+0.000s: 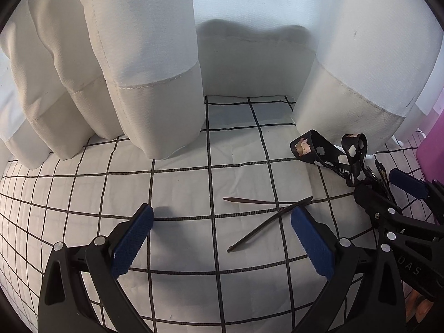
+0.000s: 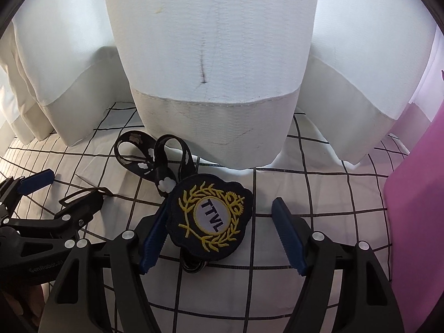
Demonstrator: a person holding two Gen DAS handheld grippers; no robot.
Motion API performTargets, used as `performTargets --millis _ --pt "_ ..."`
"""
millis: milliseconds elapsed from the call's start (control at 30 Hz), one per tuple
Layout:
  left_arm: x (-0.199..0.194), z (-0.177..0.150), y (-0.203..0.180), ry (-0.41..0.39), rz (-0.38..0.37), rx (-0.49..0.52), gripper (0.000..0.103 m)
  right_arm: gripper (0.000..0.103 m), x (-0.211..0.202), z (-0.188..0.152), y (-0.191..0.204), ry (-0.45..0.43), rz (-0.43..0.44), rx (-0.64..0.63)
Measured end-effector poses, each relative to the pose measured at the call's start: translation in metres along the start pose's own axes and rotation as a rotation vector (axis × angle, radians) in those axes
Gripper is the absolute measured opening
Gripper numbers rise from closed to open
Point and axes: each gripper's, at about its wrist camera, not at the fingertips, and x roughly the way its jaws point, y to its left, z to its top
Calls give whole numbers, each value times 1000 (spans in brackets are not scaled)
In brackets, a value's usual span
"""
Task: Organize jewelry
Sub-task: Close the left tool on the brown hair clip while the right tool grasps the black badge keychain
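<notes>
A thin dark two-pronged hairpin point(image 1: 266, 213) lies flat on the checked cloth point(image 1: 180, 188). My left gripper point(image 1: 222, 212) stands open over it, its right pad close to one prong and nothing pressed. A navy badge point(image 2: 211, 216) with a gold wreath and the letters TTVL lies between the fingers of my right gripper point(image 2: 222, 205). That gripper is open: its left pad is at the badge's edge and its right pad stands clear. A black cloud-print strap point(image 2: 155, 163) runs off the badge, and a metal ring point(image 2: 194, 265) shows under it.
White curtain folds point(image 1: 144, 88) hang down onto the cloth at the back. A pink box point(image 2: 416, 208) stands at the right edge. The two grippers are close side by side; the right gripper point(image 1: 388, 188) shows in the left view by the strap point(image 1: 333, 155).
</notes>
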Motion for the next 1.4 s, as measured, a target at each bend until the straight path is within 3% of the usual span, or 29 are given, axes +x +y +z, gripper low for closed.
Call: performTargets --millis 67,133,233,300,333,367,500,900,1067,1400 --pt "-2 -1 1 0 -2 2 94 52 -1 0 2 -6 -1 -2" --pt "-6 -4 0 -11 -8 8 83 43 -3 0 0 -3 -3 6" --pt "-13 -7 -3 -22 -26 31 62 37 -10 -4 -1 -3 -5 16" --pt "-16 -9 -6 -32 -39 46 34 32 -12 -6 -2 -3 1 28" --pt "-17 -10 -7 -30 -40 51 32 28 -14 -7 -3 -3 6 39" --pt "-18 -11 -7 -29 -42 50 28 10 -15 -8 -3 -3 5 48" --pt "-22 -14 -1 -19 -57 29 15 8 -18 -14 -6 2 21 83" --pt "-63 -40 27 -47 -94 -26 12 8 -53 -49 -4 -28 84 140" --pt "-83 -50 36 -47 -103 -40 11 8 -85 -61 10 -49 93 133" --pt "-140 -60 33 -85 -121 -20 11 8 -148 -48 27 -123 99 101"
